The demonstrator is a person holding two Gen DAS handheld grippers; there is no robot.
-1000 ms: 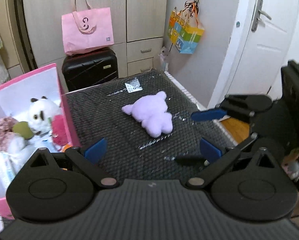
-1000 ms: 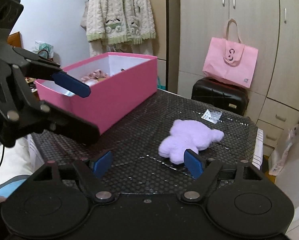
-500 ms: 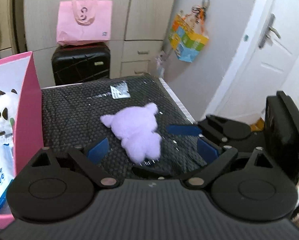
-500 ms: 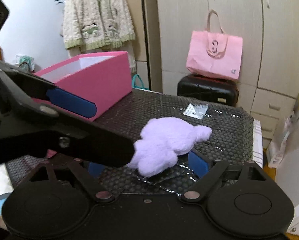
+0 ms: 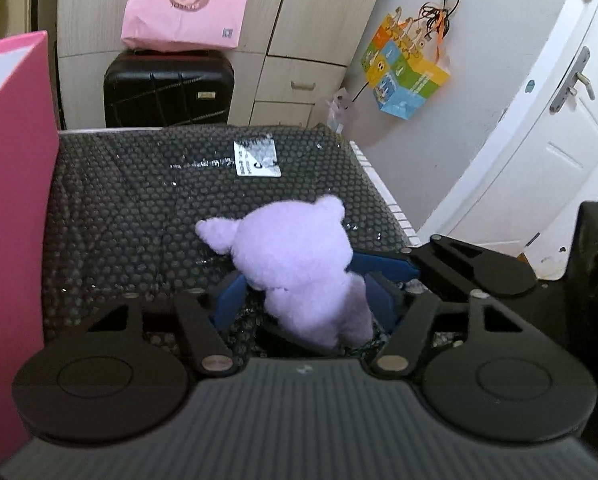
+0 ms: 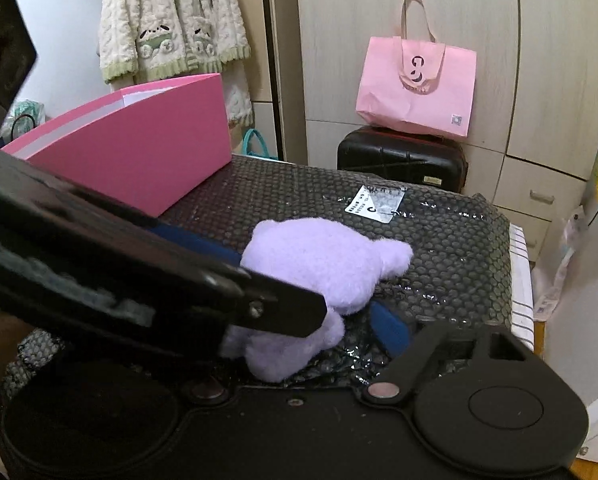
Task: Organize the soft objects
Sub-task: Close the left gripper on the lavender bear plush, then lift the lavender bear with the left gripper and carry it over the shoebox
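The lilac plush toy lies on the black bubble-wrap table. The left gripper has just been closing and now pinches it; the right gripper brackets it, contact unclear. Step: grasping. Next: lift it into the pink cardboard box.

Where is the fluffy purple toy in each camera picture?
Left wrist view: the purple plush toy sits low in the middle, between the left gripper's blue pads.
Right wrist view: it lies at the centre, partly behind a black gripper finger.
Shared landmark: the pink tote bag on the black suitcase.
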